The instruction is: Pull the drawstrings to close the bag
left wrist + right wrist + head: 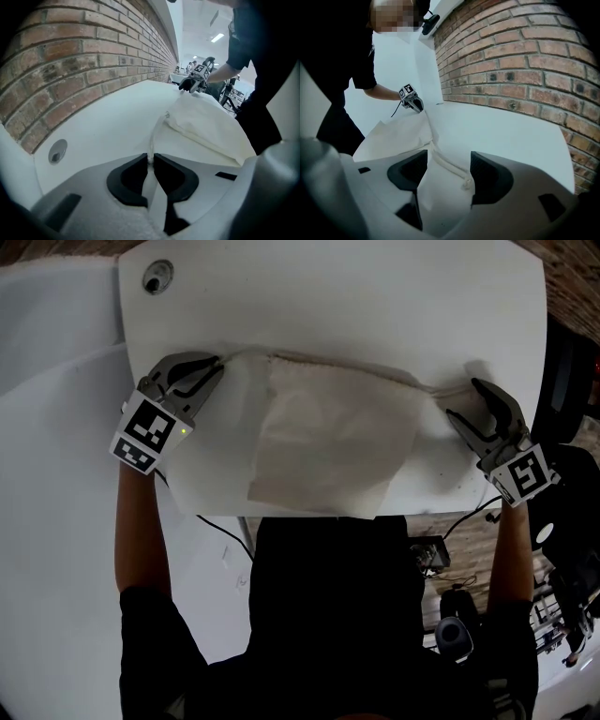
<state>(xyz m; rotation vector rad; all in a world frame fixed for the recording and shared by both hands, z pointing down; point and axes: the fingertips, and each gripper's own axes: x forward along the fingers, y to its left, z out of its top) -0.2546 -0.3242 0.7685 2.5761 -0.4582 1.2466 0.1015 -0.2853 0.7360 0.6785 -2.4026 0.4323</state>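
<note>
Tabletop (375, 296): left gripper (218, 363) downward on drawstring (151, 140)

Cream cloth bag (328, 442) lying flat, drawstrings (151, 138) trailing from both ends

White table (375, 296), round grommet hole (157, 277) near its corner, cream drawstring bag (328, 437) lying flat on it

Left tool (216, 366) clamped, right tool (462, 399) (jaws apart)
</note>
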